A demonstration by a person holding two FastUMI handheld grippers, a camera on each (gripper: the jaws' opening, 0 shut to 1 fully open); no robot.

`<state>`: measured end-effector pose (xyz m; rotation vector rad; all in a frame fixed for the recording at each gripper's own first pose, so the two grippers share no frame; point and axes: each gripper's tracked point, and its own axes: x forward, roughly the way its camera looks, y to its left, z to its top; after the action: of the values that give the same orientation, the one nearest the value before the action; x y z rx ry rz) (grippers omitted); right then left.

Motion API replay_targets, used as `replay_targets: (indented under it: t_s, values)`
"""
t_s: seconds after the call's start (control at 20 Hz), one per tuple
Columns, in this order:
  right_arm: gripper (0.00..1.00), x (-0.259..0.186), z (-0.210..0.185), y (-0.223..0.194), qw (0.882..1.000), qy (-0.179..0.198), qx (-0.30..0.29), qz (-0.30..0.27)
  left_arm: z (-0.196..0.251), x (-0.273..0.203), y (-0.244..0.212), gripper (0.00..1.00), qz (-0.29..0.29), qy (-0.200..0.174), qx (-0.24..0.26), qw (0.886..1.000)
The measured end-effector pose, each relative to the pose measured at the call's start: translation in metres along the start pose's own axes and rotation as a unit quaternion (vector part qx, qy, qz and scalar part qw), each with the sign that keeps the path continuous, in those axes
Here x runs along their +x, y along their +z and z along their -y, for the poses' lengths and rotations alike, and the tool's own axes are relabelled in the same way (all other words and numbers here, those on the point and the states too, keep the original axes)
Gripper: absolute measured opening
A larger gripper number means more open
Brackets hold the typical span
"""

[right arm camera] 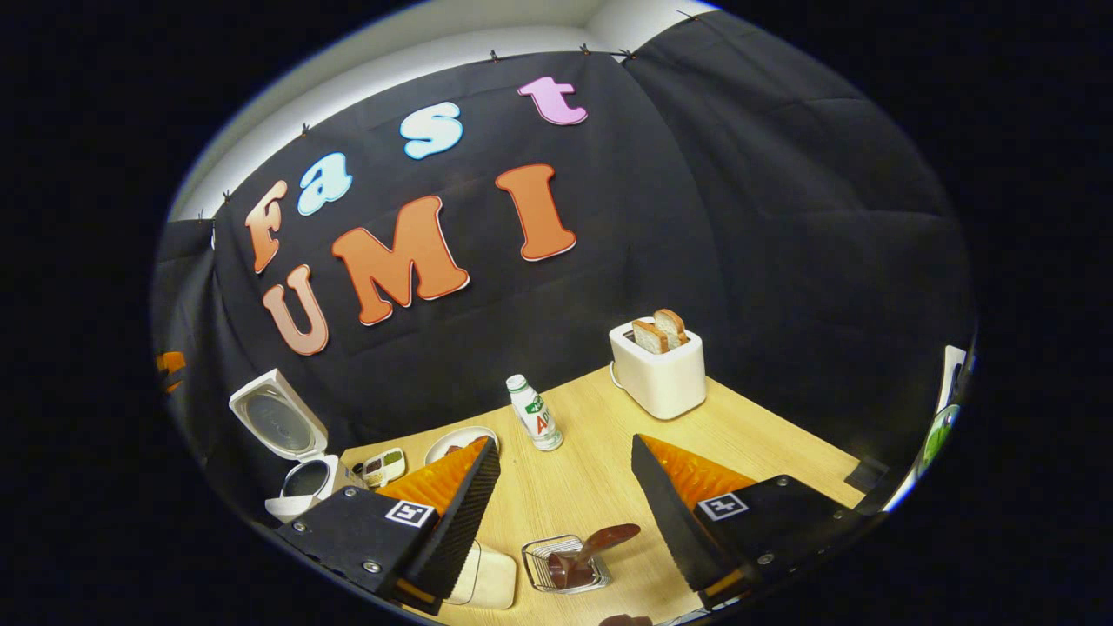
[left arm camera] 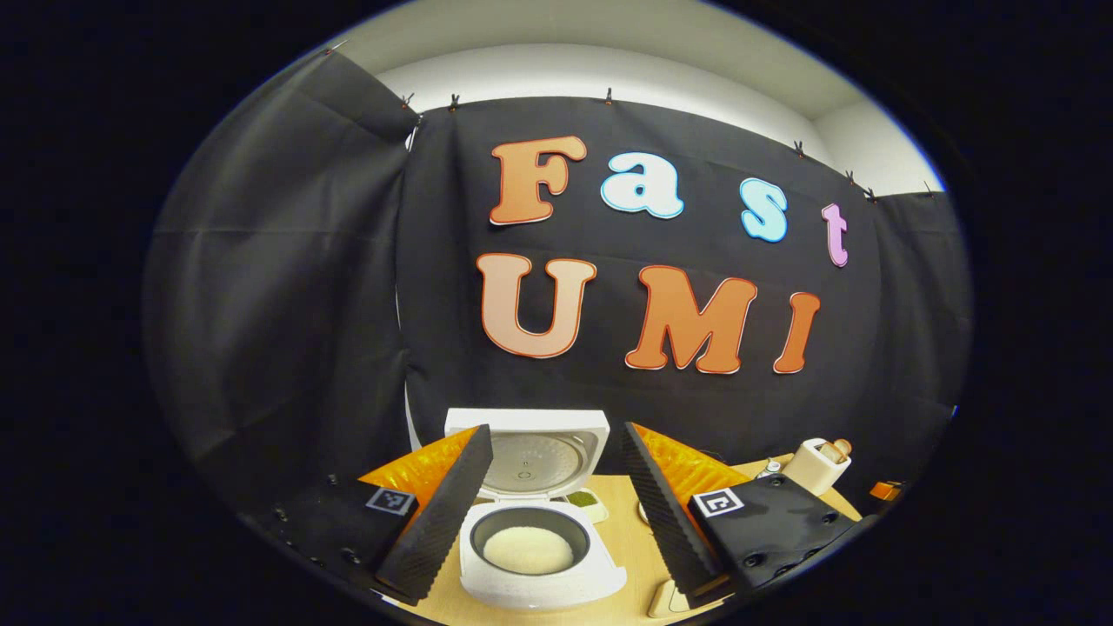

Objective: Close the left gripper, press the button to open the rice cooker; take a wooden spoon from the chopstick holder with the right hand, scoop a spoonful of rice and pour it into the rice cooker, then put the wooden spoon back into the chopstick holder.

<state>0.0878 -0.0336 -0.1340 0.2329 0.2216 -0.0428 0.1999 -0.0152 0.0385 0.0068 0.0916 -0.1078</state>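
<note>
The left gripper (left arm camera: 556, 513) has ribbed finger faces. Square black-and-white markers and screws sit on black mounts. The right gripper (right arm camera: 565, 513) looks alike.

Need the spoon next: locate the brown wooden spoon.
Right gripper view: the brown wooden spoon lies in the wire chopstick holder, low on the wooden table between the open fingers.

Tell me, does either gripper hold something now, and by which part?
Nothing is held. The left gripper and the right gripper both stand open, with no object between the fingers.
</note>
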Motion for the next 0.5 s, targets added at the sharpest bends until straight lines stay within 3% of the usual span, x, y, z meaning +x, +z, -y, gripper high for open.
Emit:
replay_targets:
  t_s: [0.05,0.25,0.5]
  values:
    - [0.95,-0.002,-0.002,0.003,1.000,-0.001,-0.006,0.004,-0.007,0.009,0.007,0.98,0.000,0.020,0.004,1.000]
    - [0.94,-0.010,-0.015,0.012,1.000,0.006,-0.007,0.018,0.004,0.070,0.019,1.00,-0.031,-0.002,-0.017,0.999]
    - [0.95,-0.008,-0.018,0.016,1.000,0.000,-0.008,0.025,-0.017,0.156,0.016,1.00,-0.082,0.011,-0.015,0.996]
